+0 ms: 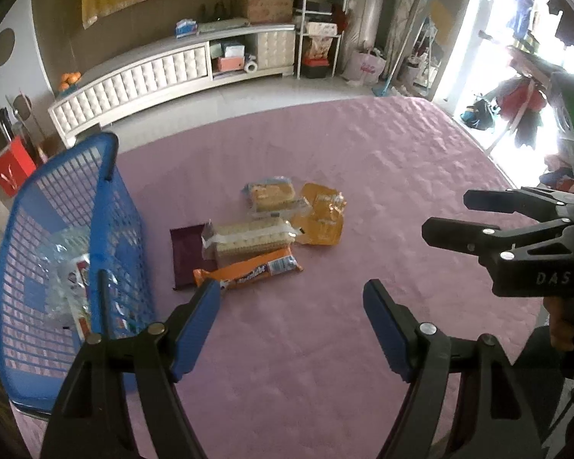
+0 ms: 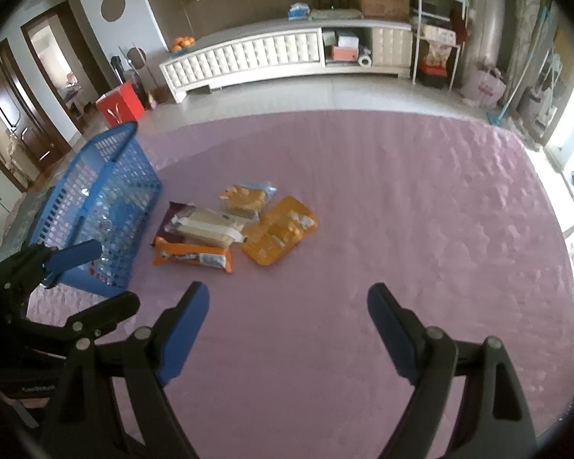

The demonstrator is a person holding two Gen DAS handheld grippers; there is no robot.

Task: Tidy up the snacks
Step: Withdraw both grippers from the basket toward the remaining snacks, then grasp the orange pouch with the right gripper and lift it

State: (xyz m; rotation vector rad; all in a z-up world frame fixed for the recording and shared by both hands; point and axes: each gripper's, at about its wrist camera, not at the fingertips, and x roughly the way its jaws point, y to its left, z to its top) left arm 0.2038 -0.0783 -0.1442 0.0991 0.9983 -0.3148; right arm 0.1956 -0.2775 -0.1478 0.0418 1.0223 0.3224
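Note:
Several snack packs lie in a cluster on the pink cover (image 1: 325, 344): an orange biscuit pack (image 1: 248, 269) nearest me, a clear cracker pack (image 1: 248, 239) behind it, a dark purple pack (image 1: 187, 254), a clear pack of yellow biscuits (image 1: 271, 195) and a flat yellow pouch (image 1: 321, 214). A blue mesh basket (image 1: 107, 206) with wrapped items inside stands left of them. My left gripper (image 1: 291, 298) hangs open just short of the orange pack, nothing between its fingers. My right gripper (image 2: 289, 304) is open and empty over bare cover, the orange pack (image 2: 193, 256) ahead to its left.
The pink cover's (image 2: 401, 210) far edge meets a tiled floor, with a long white cabinet (image 1: 172, 72) and shelving against the wall. A red box (image 2: 120, 105) stands on the floor beyond the blue basket (image 2: 107, 206). A bright glass door lies to the right.

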